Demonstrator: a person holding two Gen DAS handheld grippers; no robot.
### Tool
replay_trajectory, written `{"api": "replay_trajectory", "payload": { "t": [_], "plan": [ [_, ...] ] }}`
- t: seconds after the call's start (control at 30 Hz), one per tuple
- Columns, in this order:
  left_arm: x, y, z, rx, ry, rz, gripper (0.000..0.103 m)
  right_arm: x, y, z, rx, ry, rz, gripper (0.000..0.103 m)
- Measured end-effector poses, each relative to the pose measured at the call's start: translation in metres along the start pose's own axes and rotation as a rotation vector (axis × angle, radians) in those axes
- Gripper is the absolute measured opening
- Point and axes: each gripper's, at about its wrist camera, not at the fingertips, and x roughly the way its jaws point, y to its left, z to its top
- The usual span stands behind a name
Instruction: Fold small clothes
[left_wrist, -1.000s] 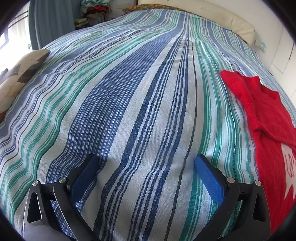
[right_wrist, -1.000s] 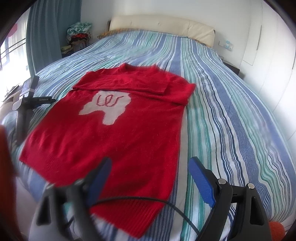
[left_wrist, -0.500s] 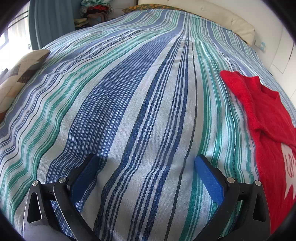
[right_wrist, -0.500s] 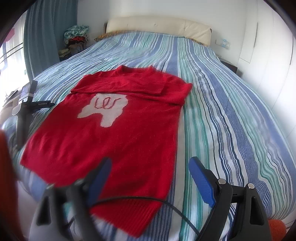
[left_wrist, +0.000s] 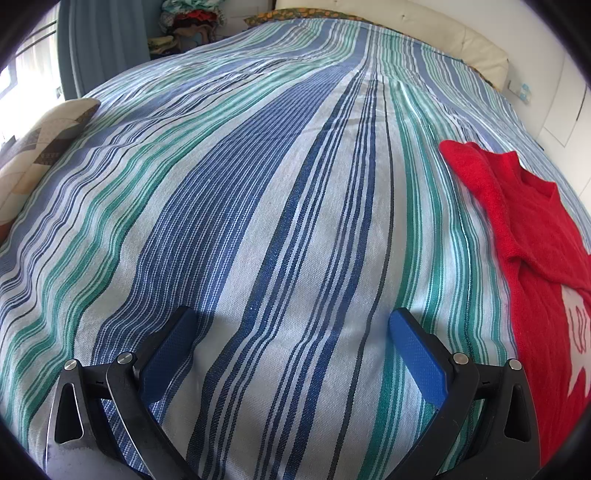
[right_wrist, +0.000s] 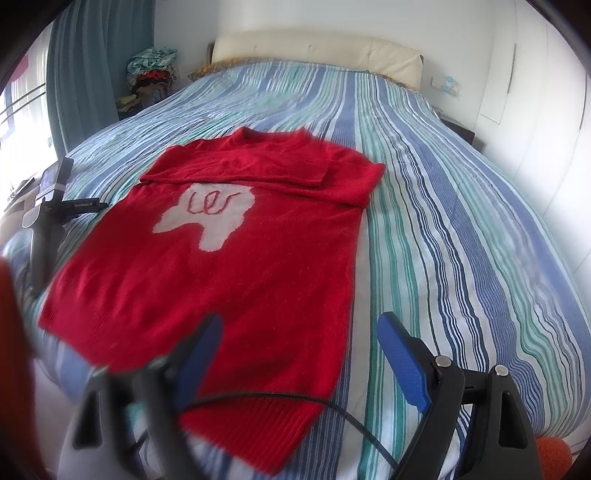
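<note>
Red knit sweater (right_wrist: 229, 273) lay flat on the striped bedspread (right_wrist: 443, 206), sleeves folded across its chest. The right gripper (right_wrist: 299, 332) hovered over the sweater's hem, jaws spread wide and empty; the left gripper (left_wrist: 291, 325), likewise spread, sat left of the sweater (left_wrist: 532, 258).

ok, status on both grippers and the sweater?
Left gripper open, empty, over bare striped bedspread. Right gripper open, empty, at hem of red knit sweater. Sweater flat, sleeves folded across chest. Black cable crosses hem.
</note>
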Motion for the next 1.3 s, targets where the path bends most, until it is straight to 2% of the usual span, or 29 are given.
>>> {"api": "replay_trajectory", "payload": {
  "t": [0.33, 0.57, 0.7, 0.87, 0.93, 1.0, 1.1, 1.17, 1.23, 1.27, 1.3],
  "plan": [
    [0.0, 0.0, 0.0, 0.0, 0.0, 0.0, 0.103, 0.0, -0.001, 0.0, 0.008, -0.003, -0.001, 0.085],
    [0.0, 0.0, 0.0, 0.0, 0.0, 0.001, 0.103, 0.0, -0.012, 0.001, 0.058, -0.006, 0.003, 0.085],
    [0.0, 0.0, 0.0, 0.0, 0.0, 0.001, 0.103, -0.005, -0.033, 0.004, 0.155, -0.028, 0.022, 0.085],
    [0.0, 0.0, 0.0, -0.002, -0.001, -0.001, 0.103, -0.013, -0.077, 0.007, 0.358, -0.017, 0.089, 0.085],
    [-0.001, 0.0, 0.0, -0.001, -0.001, 0.0, 0.103, -0.024, -0.093, 0.012, 0.394, -0.019, 0.091, 0.085],
    [-0.001, 0.001, 0.0, -0.003, -0.002, -0.002, 0.103, -0.048, -0.102, 0.022, 0.351, -0.067, 0.029, 0.085],
    [-0.001, 0.001, 0.0, -0.003, -0.002, 0.001, 0.103, -0.113, -0.1, 0.041, 0.151, -0.222, -0.158, 0.085],
    [-0.001, 0.0, 0.0, 0.002, -0.002, 0.01, 0.103, -0.156, -0.094, 0.05, 0.024, -0.319, -0.219, 0.087],
    [-0.001, -0.001, 0.0, 0.001, -0.001, 0.012, 0.103, -0.179, -0.089, 0.055, -0.057, -0.353, -0.172, 0.103],
    [-0.001, -0.001, 0.0, 0.0, 0.0, 0.013, 0.103, -0.18, -0.087, 0.056, -0.073, -0.325, -0.101, 0.103],
    [-0.002, -0.001, 0.0, 0.001, 0.008, 0.012, 0.103, -0.172, -0.087, 0.057, -0.058, -0.261, -0.013, 0.103]
  ]
}}
